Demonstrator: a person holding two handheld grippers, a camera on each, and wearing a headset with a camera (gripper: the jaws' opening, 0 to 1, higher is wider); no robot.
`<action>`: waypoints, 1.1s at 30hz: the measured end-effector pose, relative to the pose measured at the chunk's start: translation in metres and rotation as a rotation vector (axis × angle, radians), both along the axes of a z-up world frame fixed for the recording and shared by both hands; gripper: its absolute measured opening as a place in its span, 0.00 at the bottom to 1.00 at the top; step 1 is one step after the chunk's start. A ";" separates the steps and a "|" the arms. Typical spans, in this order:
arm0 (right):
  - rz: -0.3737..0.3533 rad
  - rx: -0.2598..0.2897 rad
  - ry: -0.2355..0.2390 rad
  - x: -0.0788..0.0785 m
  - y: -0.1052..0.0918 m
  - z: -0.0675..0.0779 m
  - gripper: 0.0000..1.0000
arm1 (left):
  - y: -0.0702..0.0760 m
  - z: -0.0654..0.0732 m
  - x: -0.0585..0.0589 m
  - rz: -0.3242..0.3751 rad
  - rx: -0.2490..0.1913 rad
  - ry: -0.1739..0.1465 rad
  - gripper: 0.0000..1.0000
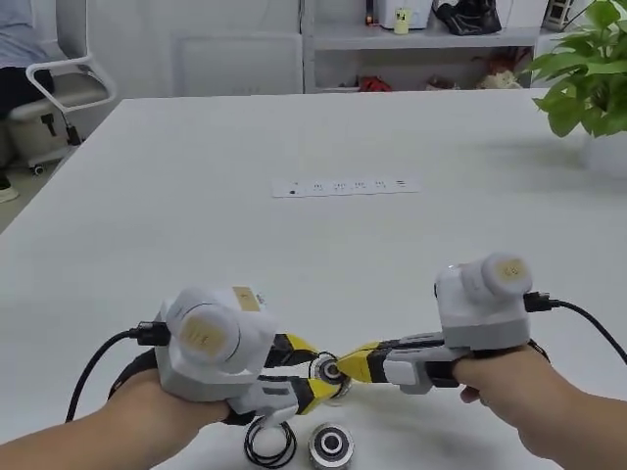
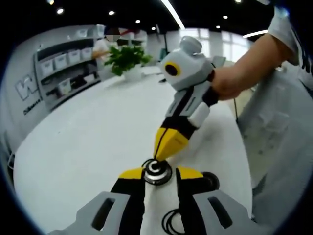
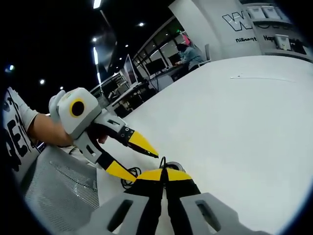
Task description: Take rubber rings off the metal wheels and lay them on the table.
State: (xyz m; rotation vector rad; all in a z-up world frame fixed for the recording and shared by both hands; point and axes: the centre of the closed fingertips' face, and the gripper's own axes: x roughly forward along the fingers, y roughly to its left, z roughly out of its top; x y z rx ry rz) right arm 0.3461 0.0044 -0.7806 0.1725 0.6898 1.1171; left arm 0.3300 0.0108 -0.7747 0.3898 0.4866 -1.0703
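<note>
Head view: metal wheel (image 1: 328,370) sits clamped between the jaws of the left gripper (image 1: 315,372), low over the white table (image 1: 294,255). The right gripper (image 1: 347,367), jaws pressed together, pinches its rubber ring (image 3: 163,161). A second wheel (image 1: 331,446) and loose rings (image 1: 269,446) lie just beside; a power strip (image 1: 345,186), plant (image 1: 588,78) and shelves (image 1: 421,39) stand beyond.

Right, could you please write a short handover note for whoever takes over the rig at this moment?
Left gripper: shut on a wheel, holding it just above the table.
Right gripper: shut, tips at that wheel's rim, apparently pinching its ring, which loops up thinly above the tips.
Done: loose rings lie on the table near the person.
Beside them stands a second wheel; I cannot tell whether it wears a ring.
Left: pull this ring free, lay it down, then check the second wheel.
</note>
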 end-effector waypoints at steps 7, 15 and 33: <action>0.001 0.004 0.003 0.000 0.000 0.001 0.00 | 0.008 0.008 -0.003 0.023 -0.032 0.013 0.32; 0.002 0.010 0.010 -0.001 0.000 0.002 0.00 | 0.020 0.016 -0.009 0.026 -0.043 0.008 0.36; 0.011 0.022 0.007 -0.004 0.002 0.008 0.00 | 0.035 0.031 -0.022 0.038 -0.067 -0.007 0.44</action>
